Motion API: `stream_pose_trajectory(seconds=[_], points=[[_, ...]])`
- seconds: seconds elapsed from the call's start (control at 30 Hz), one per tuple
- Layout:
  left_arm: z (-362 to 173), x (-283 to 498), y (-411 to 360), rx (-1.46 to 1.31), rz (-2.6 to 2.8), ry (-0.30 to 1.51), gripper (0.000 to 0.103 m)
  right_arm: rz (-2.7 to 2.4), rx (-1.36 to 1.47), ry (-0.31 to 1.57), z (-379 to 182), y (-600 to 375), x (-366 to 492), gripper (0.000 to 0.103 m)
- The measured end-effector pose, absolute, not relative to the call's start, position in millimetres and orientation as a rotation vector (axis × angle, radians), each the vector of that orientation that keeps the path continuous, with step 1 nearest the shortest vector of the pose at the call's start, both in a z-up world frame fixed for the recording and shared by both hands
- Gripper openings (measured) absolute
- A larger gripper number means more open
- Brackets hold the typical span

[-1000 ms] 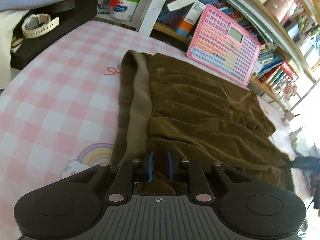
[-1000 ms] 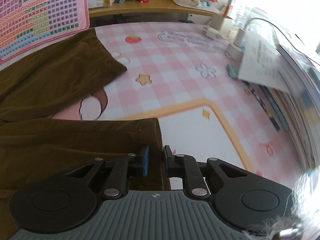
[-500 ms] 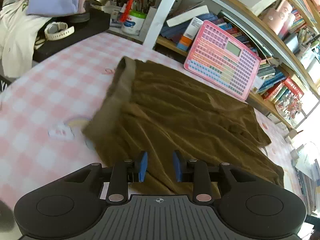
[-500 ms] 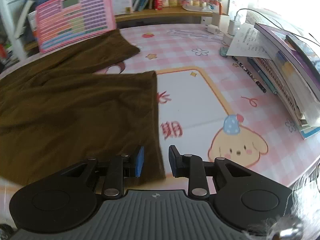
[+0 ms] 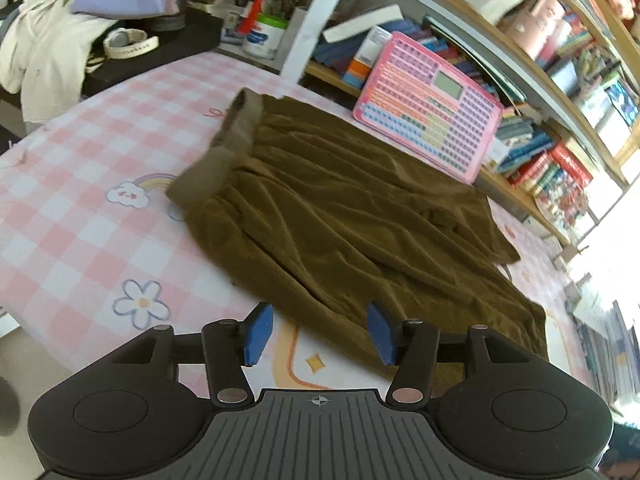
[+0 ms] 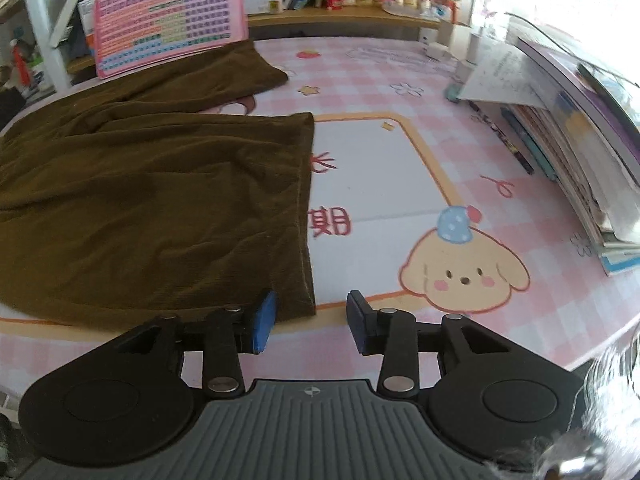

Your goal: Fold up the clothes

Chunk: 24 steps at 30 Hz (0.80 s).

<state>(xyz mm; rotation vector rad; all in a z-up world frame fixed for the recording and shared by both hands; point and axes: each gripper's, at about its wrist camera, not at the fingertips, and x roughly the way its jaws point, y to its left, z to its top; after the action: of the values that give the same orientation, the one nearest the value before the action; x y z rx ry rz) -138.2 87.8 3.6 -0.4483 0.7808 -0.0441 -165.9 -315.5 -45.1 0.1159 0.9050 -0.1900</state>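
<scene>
Brown velvety trousers (image 5: 340, 216) lie spread on the pink checked table mat (image 5: 80, 240), with the lighter waistband (image 5: 224, 152) at the left end. My left gripper (image 5: 318, 334) hovers open just short of the near edge of the cloth, holding nothing. In the right wrist view the trousers (image 6: 152, 200) fill the left half, their leg hem (image 6: 304, 208) running toward me. My right gripper (image 6: 308, 322) is open above the near hem corner, with nothing between its blue pads.
A pink toy keyboard (image 5: 432, 108) leans on the bookshelf (image 5: 560, 128) behind the trousers. A watch (image 5: 130, 42) and a pile of clothes (image 5: 52, 40) sit far left. A stack of books and papers (image 6: 568, 128) lines the table's right side.
Both grippers let go of the trousers, opened wide and drew back and up from the cloth. The trousers now lie flat, the waistband end slightly crumpled.
</scene>
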Motion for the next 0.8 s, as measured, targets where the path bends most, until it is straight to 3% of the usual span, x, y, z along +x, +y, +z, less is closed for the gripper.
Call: stream_pose_trajectory(seconds=[0.1, 0.4, 0.57, 0.8], points=[[0, -131, 94, -0.461, -0.018, 0.802, 0.055, -0.154, 0.159, 0.847, -31, -306, -175, 0.033], [-9, -122, 127, -0.519, 0.049, 0.834, 0.056, -0.127, 0.134, 0.842, -26, -254, -196, 0.041], [-14, -111, 155, -0.588, 0.087, 0.828, 0.056, -0.172, 0.132, 0.844, -24, -238, -204, 0.053], [-31, -87, 194, -0.763, 0.146, 0.836, 0.055, -0.203, 0.106, 0.84, -20, -216, -213, 0.057]])
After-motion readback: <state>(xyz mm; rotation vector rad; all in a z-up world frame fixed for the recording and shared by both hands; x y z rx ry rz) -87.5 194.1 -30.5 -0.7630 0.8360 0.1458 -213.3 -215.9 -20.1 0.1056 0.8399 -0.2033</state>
